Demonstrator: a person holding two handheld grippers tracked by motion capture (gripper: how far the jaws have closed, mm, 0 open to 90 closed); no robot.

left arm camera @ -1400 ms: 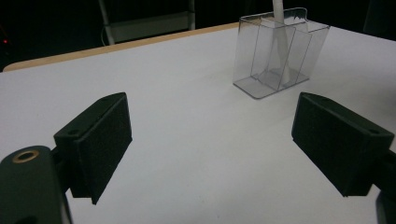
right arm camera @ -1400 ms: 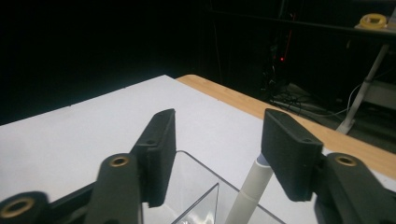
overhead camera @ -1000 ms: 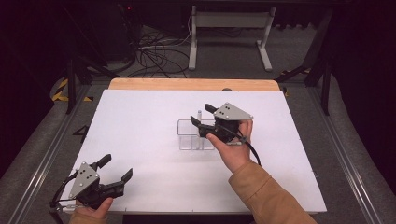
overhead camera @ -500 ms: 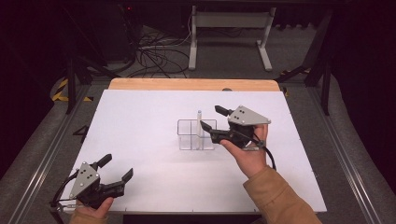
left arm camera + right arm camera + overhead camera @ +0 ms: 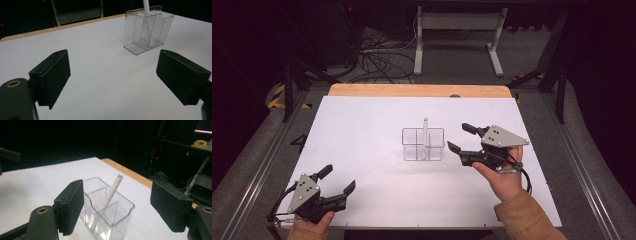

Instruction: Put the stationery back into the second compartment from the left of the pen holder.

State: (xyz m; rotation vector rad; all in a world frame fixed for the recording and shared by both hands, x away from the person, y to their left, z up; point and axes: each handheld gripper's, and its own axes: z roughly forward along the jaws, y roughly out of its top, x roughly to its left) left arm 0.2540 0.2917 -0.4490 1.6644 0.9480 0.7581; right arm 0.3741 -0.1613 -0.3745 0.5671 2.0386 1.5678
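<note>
A clear plastic holder [image 5: 414, 149] with several compartments stands at the middle of the white table [image 5: 362, 125]. A white pen [image 5: 425, 131] leans upright in it. My right gripper [image 5: 458, 136] hovers just right of the holder, open and holding nothing, its jaws pointing left at it. In the right gripper view the holder [image 5: 123, 211] and pen [image 5: 111, 192] sit close ahead between the spread jaws of that gripper [image 5: 117, 186]. My left gripper [image 5: 339, 178] rests open at the near left corner. From the left gripper [image 5: 113, 65] the holder [image 5: 140, 46] and pen [image 5: 147, 7] lie farther off.
A wooden strip [image 5: 412, 90] runs along the table's far edge. Beyond it are cables [image 5: 377, 47] and a white stand [image 5: 457, 35] on the dark floor. White surface lies open between the left gripper and the holder.
My right gripper has drawn back from over the holder, to the right and toward me, jaws still open. The pen stays in the holder. The left gripper has not moved.
</note>
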